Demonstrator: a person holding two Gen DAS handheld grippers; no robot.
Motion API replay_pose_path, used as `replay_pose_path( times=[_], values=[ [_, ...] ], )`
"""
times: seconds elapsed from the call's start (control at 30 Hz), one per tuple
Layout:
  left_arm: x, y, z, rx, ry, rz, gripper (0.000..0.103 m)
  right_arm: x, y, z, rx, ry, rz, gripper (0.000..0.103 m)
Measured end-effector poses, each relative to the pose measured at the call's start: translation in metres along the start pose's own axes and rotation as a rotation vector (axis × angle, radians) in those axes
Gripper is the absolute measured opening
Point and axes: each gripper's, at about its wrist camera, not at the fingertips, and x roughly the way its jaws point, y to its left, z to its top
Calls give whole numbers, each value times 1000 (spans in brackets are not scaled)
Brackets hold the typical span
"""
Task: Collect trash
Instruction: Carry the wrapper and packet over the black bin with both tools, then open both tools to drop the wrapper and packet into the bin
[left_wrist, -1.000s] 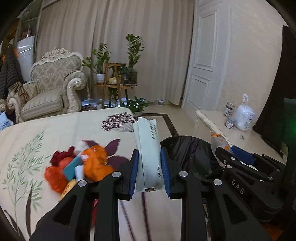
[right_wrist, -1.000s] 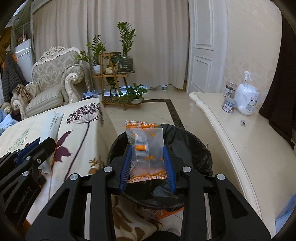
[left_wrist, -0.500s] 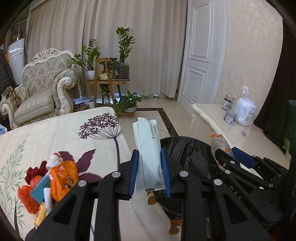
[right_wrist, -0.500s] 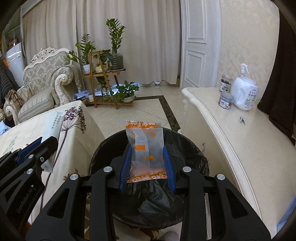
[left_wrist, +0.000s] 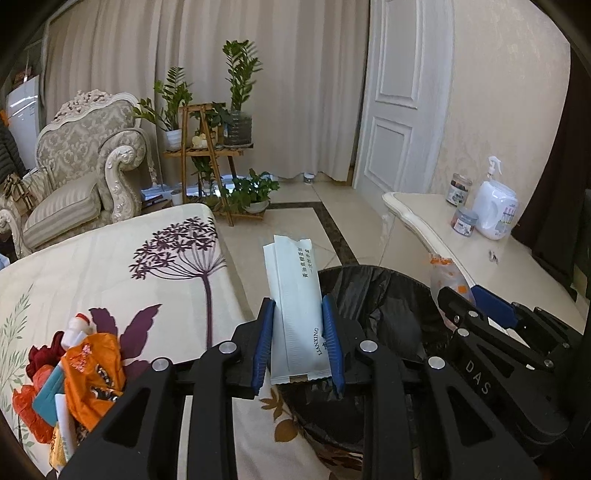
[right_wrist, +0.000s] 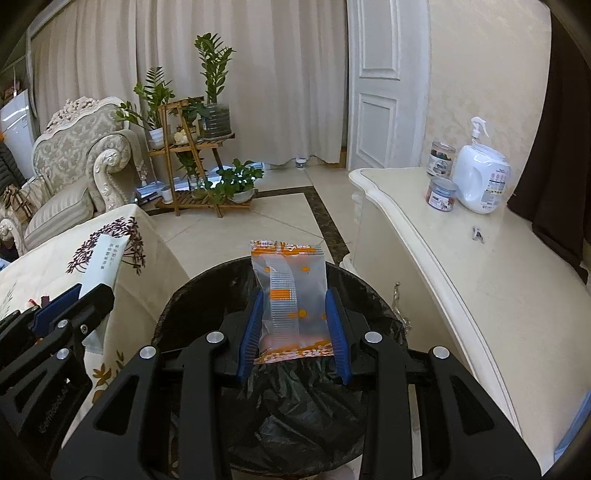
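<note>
Over the last second both grippers have travelled off the flowered tablecloth toward the bin: in the left wrist view the pile of orange and red scraps has slid to the lower left edge, and in the right wrist view the black-lined trash bin now fills the space under the jaws.

The left gripper (left_wrist: 298, 341) is clamped on a white paper sachet (left_wrist: 295, 306), its blue pads pressing the two long edges near the lower end, so most of the sachet stands up and forward, free. It hangs just over the near rim of the trash bin (left_wrist: 384, 291). The right gripper (right_wrist: 293, 334) is closed on a clear wrapper with orange print (right_wrist: 290, 295), gripped by its side edges low down, and sits squarely above the open bin (right_wrist: 207, 288).

Both pieces look very light and thin. The sachet seems flat and fairly stiff, so an edge grip holds it well; the wrapper is crinkly film that probably buckles and may cling to a pad on release. Neither looks fragile.

Both grippers point forward and downward, side by side, the right one's black frame showing at the right of the left view. The scrap pile (left_wrist: 74, 373) on the tablecloth (left_wrist: 110, 258) is left to collect.
</note>
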Motion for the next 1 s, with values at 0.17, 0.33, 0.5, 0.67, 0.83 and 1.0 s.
replay_pose_path(
  times=[0.17, 0.33, 0.5, 0.67, 0.83, 1.0],
  values=[
    [3, -2, 1, 4, 2, 0, 37, 1, -2, 1, 10, 2, -12, 46],
    [1, -1, 1, -9, -3, 5, 55, 0, -4, 2, 14, -1, -16, 47],
    [-5, 4, 1, -21, -15, 23, 64, -7, -3, 0, 14, -1, -15, 50],
    [-20, 13, 3, -37, -33, 41, 71, -22, 5, -6, 13, -2, 5, 60],
    [-39, 22, 0, -36, -42, 54, 73, -38, 20, -15, 7, 12, 37, 73],
    [-64, 39, -12, -43, -45, 84, 74, -57, 41, -28, -19, 13, 80, 74]
  ],
)
